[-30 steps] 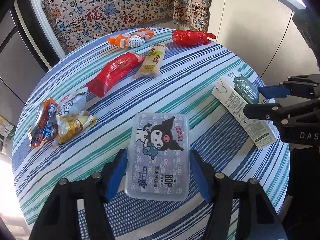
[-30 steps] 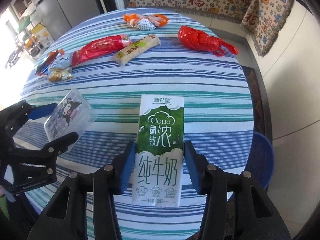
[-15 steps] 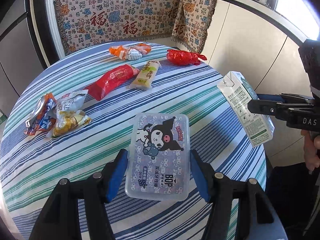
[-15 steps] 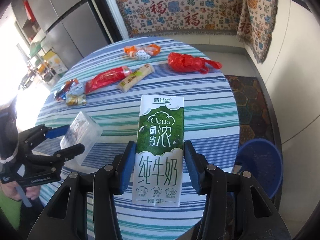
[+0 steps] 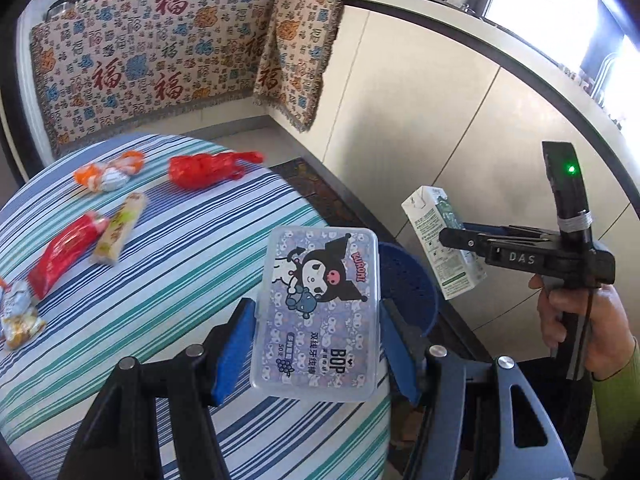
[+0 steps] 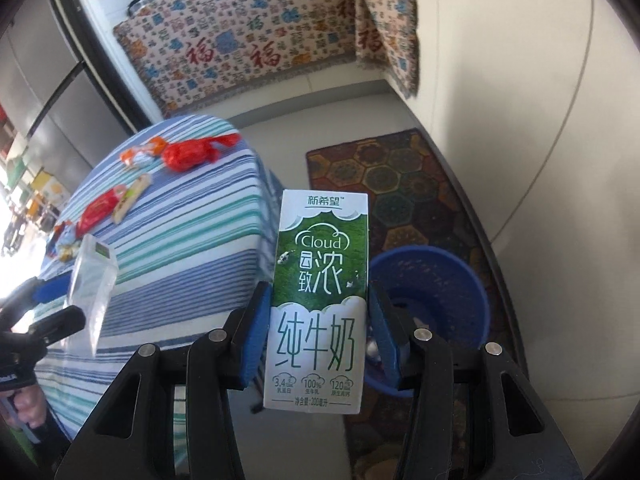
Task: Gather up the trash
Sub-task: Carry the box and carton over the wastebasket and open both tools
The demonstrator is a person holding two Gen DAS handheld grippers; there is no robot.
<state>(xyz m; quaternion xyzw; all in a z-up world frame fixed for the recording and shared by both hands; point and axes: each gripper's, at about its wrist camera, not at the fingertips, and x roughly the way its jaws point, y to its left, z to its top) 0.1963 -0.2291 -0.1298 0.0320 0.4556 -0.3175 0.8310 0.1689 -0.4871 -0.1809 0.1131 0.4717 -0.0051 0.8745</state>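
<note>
My left gripper [image 5: 316,340] is shut on a clear plastic box [image 5: 316,312] with a cartoon label, held in the air over the table's right edge. My right gripper [image 6: 318,330] is shut on a green and white milk carton [image 6: 320,296], held in the air above the near rim of a blue bin [image 6: 436,280] on the floor. The bin [image 5: 408,284] shows in the left wrist view behind the box. The carton [image 5: 440,244] and the right gripper [image 5: 468,240] show there too, at the right. The box [image 6: 92,284] shows at the left of the right wrist view.
Several wrappers lie on the round striped table [image 5: 160,280]: a red bag [image 5: 208,168], an orange and white wrapper [image 5: 108,172], a tan bar [image 5: 120,228], a red packet [image 5: 64,256]. A patterned rug [image 6: 404,184] lies under the bin. White cabinets [image 5: 440,112] stand at the right.
Both grippers have lifted off the table and swung to the right with the box and the carton. The carton now hangs over the blue bin.
</note>
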